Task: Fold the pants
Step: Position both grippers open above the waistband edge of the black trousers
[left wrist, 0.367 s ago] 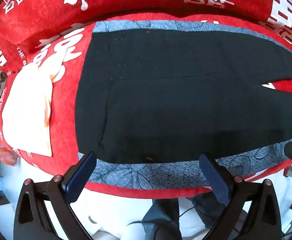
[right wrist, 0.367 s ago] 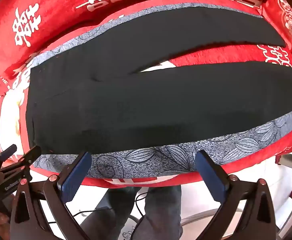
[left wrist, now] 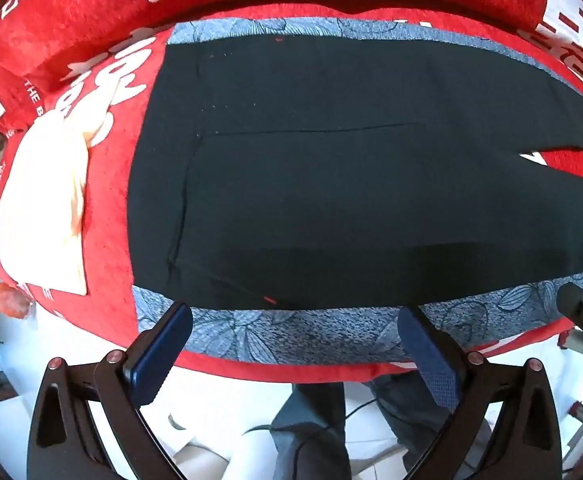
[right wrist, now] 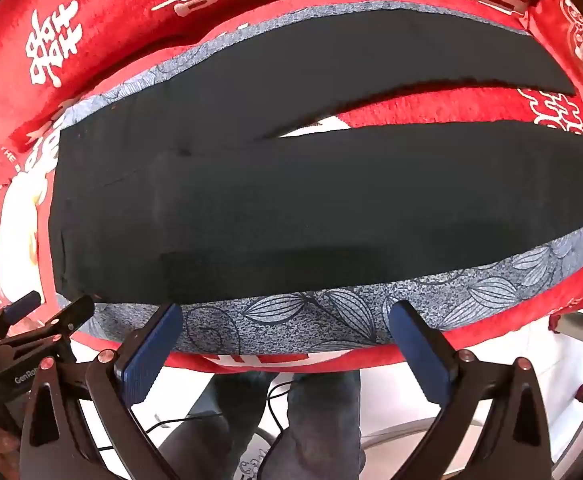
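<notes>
Black pants (left wrist: 351, 184) lie flat and unfolded on a blue-grey patterned cloth (left wrist: 311, 332), waistband to the left, both legs running right. In the right wrist view the pants (right wrist: 291, 208) show their two legs split apart over the red cover. My left gripper (left wrist: 293, 344) is open and empty, hovering just off the near edge by the waist end. My right gripper (right wrist: 285, 340) is open and empty, at the near edge further along the leg. Each gripper shows at the edge of the other's view.
A red cover with white characters (left wrist: 91, 16) spreads over the surface and rises at the back. A cream folded cloth (left wrist: 47, 208) lies left of the pants. The person's legs and cables (right wrist: 291, 420) are below the near edge on a white floor.
Both grippers have moved slightly closer to the near edge of the surface. The pants have not moved.
</notes>
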`<state>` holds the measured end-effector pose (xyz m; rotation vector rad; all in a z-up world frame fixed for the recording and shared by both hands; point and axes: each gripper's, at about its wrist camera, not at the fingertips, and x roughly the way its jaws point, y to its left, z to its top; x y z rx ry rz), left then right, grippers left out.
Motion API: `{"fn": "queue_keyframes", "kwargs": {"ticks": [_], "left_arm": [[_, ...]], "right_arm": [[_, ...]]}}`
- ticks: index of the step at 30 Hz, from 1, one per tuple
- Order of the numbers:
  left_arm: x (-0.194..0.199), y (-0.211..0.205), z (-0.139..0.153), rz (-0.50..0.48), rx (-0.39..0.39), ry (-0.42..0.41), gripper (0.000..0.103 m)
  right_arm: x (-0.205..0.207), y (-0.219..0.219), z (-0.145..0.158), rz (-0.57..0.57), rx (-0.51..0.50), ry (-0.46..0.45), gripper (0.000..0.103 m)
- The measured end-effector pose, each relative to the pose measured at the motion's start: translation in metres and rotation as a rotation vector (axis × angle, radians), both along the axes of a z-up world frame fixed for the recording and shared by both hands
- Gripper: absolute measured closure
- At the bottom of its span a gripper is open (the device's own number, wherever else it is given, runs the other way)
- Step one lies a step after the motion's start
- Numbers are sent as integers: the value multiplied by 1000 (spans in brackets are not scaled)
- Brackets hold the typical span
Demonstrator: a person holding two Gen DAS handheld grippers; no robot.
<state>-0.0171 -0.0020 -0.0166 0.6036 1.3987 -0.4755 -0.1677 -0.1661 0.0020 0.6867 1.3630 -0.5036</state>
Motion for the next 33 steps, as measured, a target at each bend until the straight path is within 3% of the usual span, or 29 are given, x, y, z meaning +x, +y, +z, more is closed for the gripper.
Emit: {"fn": "queue_keyframes", "kwargs": {"ticks": [22, 33], "left_arm": [[-1, -8, -16, 35, 51, 30, 0], [-4, -8, -15, 37, 24, 50, 0]], "right_arm": [[13, 6, -12, -7, 21, 3, 0], [15, 8, -15, 7, 16, 10, 0]]}}
